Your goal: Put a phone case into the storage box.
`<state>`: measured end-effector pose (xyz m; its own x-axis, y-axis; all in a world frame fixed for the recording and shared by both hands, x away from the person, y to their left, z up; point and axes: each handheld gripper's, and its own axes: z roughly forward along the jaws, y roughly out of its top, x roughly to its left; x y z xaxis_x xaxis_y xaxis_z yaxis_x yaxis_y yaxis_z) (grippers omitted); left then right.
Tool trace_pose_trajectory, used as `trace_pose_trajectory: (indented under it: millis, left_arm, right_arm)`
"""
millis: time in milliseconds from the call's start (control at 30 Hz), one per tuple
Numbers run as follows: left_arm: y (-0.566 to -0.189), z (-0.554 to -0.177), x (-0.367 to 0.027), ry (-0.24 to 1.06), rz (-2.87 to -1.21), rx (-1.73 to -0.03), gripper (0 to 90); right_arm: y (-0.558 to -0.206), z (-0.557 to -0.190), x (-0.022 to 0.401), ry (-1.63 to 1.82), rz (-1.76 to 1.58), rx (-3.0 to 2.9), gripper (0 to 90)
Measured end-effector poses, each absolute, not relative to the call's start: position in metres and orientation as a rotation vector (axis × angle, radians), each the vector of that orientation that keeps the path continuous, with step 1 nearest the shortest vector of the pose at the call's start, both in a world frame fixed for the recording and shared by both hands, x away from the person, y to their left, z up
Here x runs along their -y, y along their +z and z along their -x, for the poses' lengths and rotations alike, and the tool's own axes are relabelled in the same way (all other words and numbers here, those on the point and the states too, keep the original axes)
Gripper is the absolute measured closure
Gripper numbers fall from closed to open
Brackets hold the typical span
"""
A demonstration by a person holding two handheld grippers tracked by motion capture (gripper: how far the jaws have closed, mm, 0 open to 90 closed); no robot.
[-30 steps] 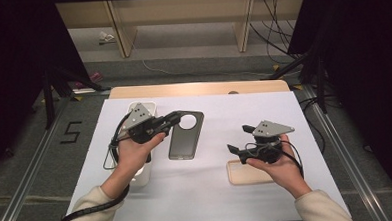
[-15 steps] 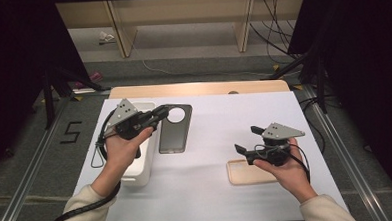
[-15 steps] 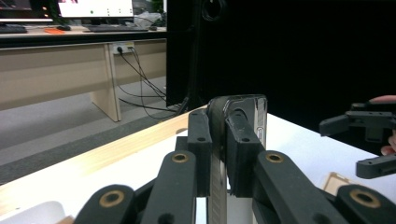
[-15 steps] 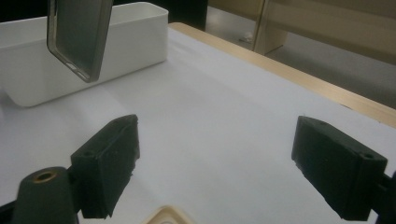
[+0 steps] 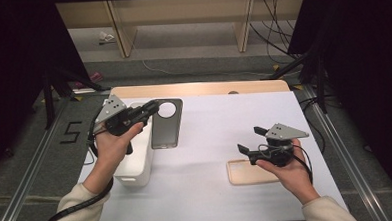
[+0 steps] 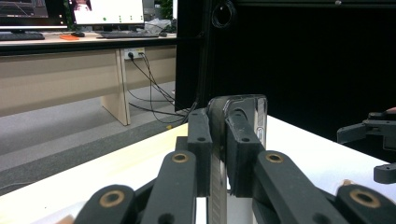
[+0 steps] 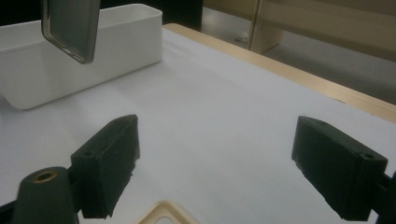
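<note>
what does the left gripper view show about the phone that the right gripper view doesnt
The left gripper view shows the phone edge-on, clamped between that gripper's two black jaws, with monitors on a desk behind. The right gripper view shows the phone's flat face and its lower end hanging above the table in front of the white bin, plus a corner of the beige case between its own open jaws. Both show the phone and the white table surface.

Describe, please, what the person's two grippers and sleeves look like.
Both the left gripper and the right gripper are black, each topped by a grey three-cornered plate and trailing a black cable. Their tongs end in blocky black pads on links with brass-coloured pivots. The sleeves are cream.
</note>
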<state>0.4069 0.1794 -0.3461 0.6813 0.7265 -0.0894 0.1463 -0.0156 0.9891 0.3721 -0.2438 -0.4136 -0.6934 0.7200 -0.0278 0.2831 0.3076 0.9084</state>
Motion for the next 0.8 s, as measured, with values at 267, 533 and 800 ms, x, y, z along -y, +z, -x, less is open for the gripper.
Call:
trace_pose_trajectory:
  millis: [267,533,800]
  left_arm:
    - [-0.342,-0.408,-0.187,0.544,-1.532,-0.745,81.5]
    - [-0.336,-0.410,-0.198,0.559,-1.515,-0.746,81.4]
    - [-0.334,-0.412,-0.205,0.563,-1.508,-0.747,81.4]
  right_arm:
    - [-0.414,-0.371,0.246,1.360,-0.899,-2.142,16.0]
    - [-0.415,-0.370,0.249,1.355,-0.907,-2.143,16.0]
    - [-0.415,-0.370,0.250,1.361,-0.915,-2.138,16.0]
